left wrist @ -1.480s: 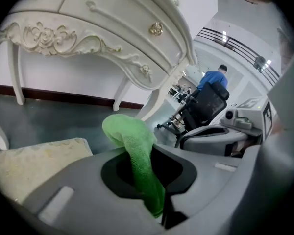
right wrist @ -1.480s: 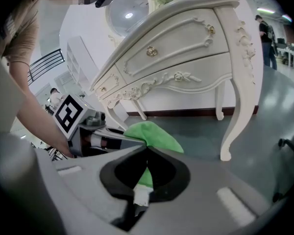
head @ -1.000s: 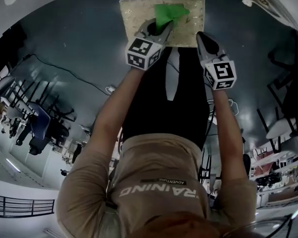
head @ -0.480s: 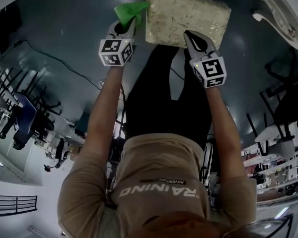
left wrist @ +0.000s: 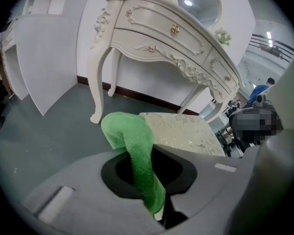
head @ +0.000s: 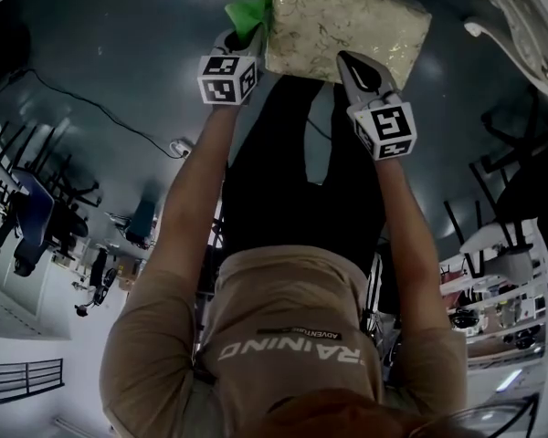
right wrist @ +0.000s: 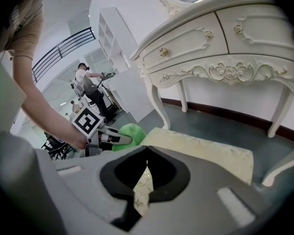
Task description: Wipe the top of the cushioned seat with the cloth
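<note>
Pinching the green cloth [head: 248, 9], the left gripper [head: 243, 36] sits at the cushioned seat's [head: 347, 21] 9 o'clock edge; the right gripper's [head: 349, 64] jaws nip its 6 o'clock edge.

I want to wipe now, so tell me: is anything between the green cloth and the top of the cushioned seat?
Nothing visible. The cloth, pinched in the left gripper, sits just off the cushioned seat at its left edge, and the top is bare. The right gripper only grips its near edge.
</note>
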Available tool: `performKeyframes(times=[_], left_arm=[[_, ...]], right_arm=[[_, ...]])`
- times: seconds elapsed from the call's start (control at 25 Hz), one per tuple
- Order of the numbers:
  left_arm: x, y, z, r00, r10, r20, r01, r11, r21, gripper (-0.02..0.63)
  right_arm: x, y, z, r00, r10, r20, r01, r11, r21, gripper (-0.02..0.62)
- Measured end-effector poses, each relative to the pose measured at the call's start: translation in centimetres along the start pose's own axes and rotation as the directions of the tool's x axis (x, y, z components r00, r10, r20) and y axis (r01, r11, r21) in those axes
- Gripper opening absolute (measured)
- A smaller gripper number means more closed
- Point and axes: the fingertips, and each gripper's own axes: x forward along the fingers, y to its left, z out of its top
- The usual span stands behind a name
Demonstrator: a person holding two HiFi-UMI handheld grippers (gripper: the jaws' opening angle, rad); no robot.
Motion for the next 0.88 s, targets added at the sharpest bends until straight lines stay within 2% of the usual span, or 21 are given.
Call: performKeyframes(times=[0.12,0.36,0.52,0.68,0.88], left_arm=[[1.5,-2.1,-0.7,0.999,-0.022,-0.024,0.022,1.0,0.018,0.048],[2.1,-3.1,-0.7,0.998,0.045,-0.048,-0.046,0.998,-0.03,0.048],[2.1,-4.7,-0.4,0.997,0.041,-0.069,-0.039,0.999,0.026,0.048],[2.8,-7.6,-0.7,0.996,0.046,-0.081,-0.043,0.998,0.045,0.048],[4.8,-12.6,-1.3,0.994,-0.009,-0.107,0.016,0.998,0.064,0.048]], right_arm=[[-0.5,-0.5,-0.3,1.0,-0.01,0.009,0.01,1.0,0.015,0.002],[-2.6,-2.6,-1.2,0.999,-0.045,0.03,0.043,0.998,0.052,0.002],[-4.6,-4.0,-2.0,0.997,-0.063,0.048,0.06,0.996,0.068,0.002],[-7.3,-6.3,-3.4,0.994,-0.081,0.07,0.074,0.993,0.097,0.002],[-10.2,-9.0,-5.0,0.992,-0.102,0.078,0.093,0.989,0.119,0.002]])
